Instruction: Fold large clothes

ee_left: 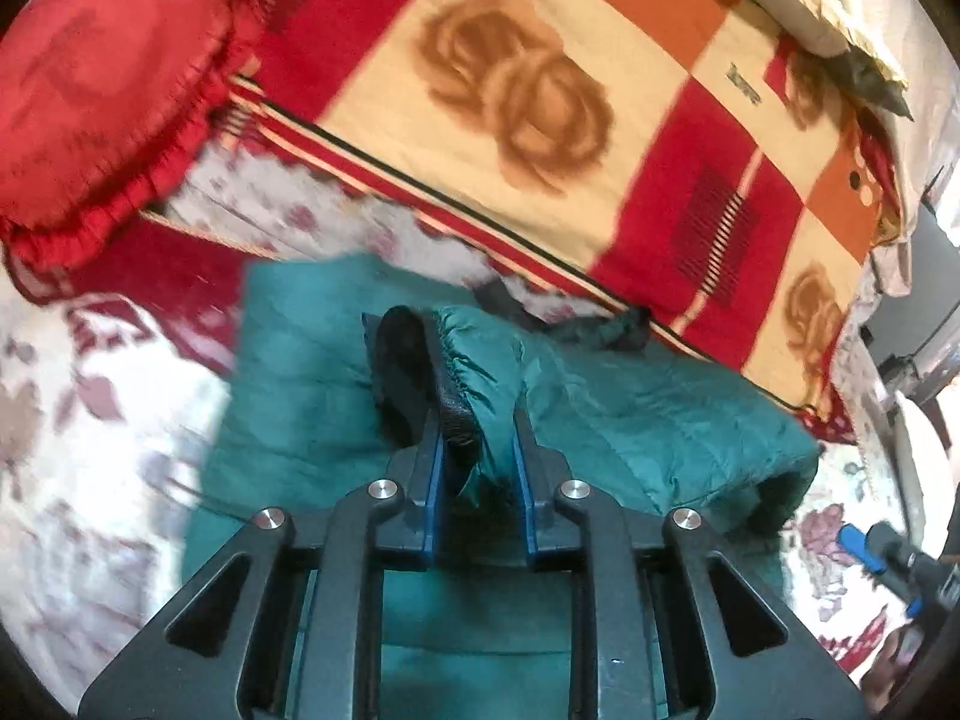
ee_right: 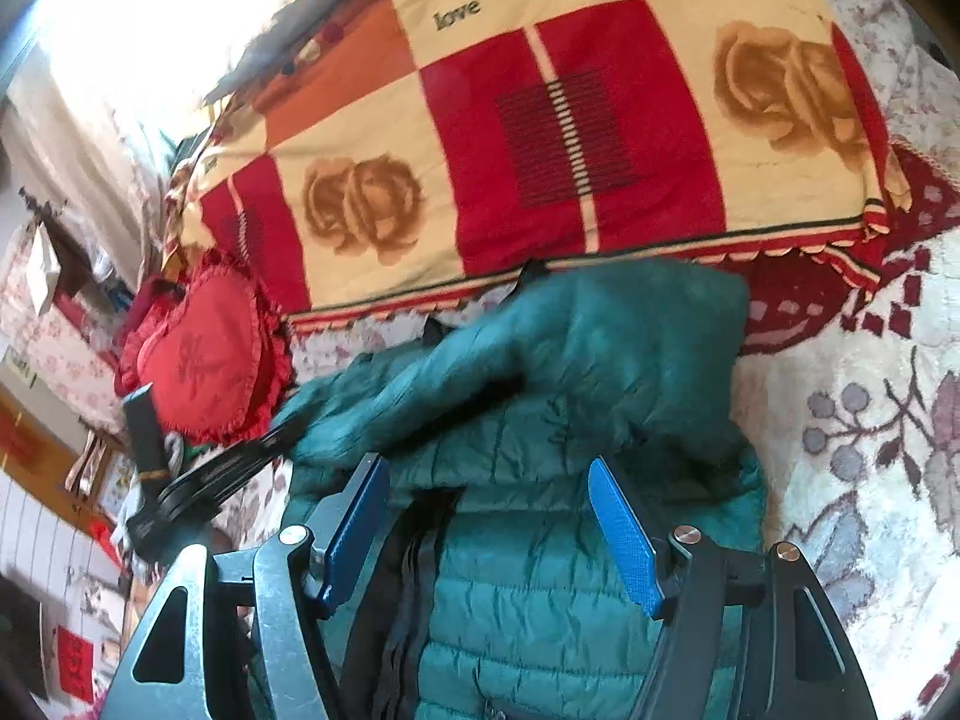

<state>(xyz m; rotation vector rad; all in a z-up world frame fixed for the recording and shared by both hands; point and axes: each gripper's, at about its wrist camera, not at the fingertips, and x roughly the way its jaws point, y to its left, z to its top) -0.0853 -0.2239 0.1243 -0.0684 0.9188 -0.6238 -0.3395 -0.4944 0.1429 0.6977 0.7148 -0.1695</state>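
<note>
While blanket (ee_right: 540,120) borders jacket (ee_right: 540,570), cushion (ee_right: 204,360) near.

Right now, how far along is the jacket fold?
Done: the green puffer jacket lies on the bedspread, one part already thrown across its top. In hand: left tongs are shut on its sleeve cuff, mid-carry. Right tongs hover open above the body. Left: lay the sleeve, fold the body over.

A red heart-shaped cushion (ee_right: 204,360) lies beside a checked rose-patterned blanket (ee_right: 540,120).
</note>
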